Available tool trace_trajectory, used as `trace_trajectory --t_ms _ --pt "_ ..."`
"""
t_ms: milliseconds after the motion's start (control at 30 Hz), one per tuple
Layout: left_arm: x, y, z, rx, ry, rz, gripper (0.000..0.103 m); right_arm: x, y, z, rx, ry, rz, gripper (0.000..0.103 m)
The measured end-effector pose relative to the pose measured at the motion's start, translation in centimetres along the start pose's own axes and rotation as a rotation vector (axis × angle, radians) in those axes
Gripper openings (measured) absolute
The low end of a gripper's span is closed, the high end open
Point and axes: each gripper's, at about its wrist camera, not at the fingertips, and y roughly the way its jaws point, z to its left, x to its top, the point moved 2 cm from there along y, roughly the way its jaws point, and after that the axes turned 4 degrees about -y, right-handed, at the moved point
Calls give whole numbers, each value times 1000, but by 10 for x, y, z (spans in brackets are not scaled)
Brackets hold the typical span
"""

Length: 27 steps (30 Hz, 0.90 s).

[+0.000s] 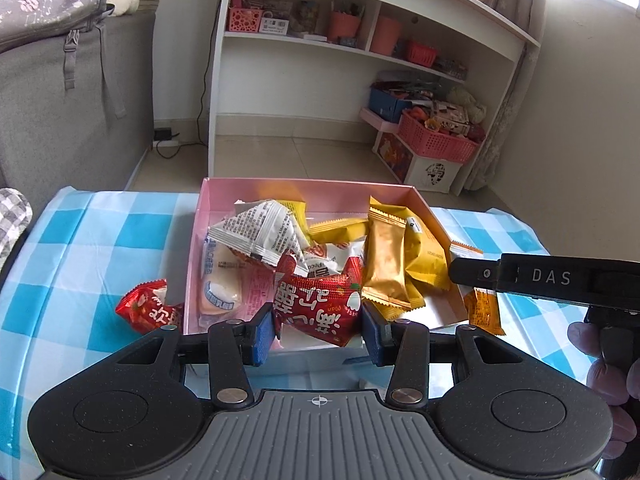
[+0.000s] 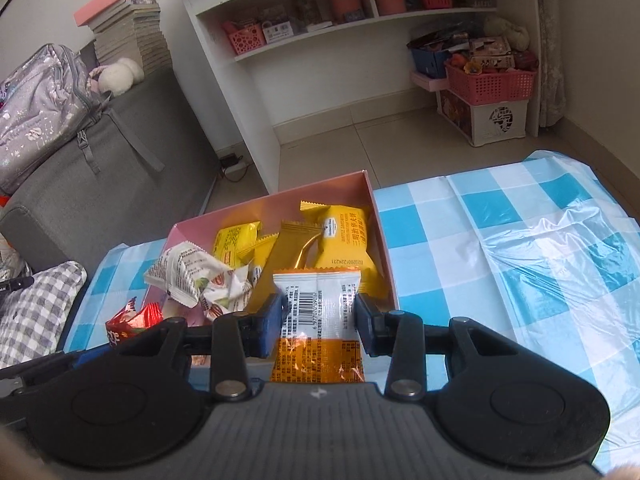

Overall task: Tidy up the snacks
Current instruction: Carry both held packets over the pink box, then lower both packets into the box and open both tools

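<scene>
Red snack packet point(image 1: 318, 310) pinched tight in my left gripper point(image 1: 319, 330), above the pink box's point(image 1: 304, 192) near edge. Right gripper point(image 2: 319, 322) clamps an orange-and-white packet point(image 2: 318, 316) over the same box; only the right view shows its barcode. Only the left view fully shows a second red packet point(image 1: 146, 306) outside the box on the blue-checked tablecloth point(image 1: 100, 232). White shelf point(image 1: 320, 44), grey sofa point(image 2: 100, 184) behind.
</scene>
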Motion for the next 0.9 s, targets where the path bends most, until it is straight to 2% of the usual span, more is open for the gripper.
trace_trajectory --t_ms 100,267,433,600,767,800,900 --pt "-1 16 -1 22 23 11 43 2 12 0 -12 5 -21 36" --pt "-4 37 5 46 7 46 43 0 27 3 -37 -16 -41 36" --pt "-5 46 7 49 -11 41 43 -4 33 8 -49 -41 -40 36" --pt "-9 47 -3 63 41 29 45 -7 33 7 -53 -43 -31 37" --pt "-9 43 -2 58 44 30 52 -7 28 6 -45 -26 -29 45" --pt "-9 42 -2 57 46 33 57 -6 27 6 -41 -21 -30 45" --pt "-10 36 -5 51 59 28 72 -5 23 6 -37 -23 -29 54"
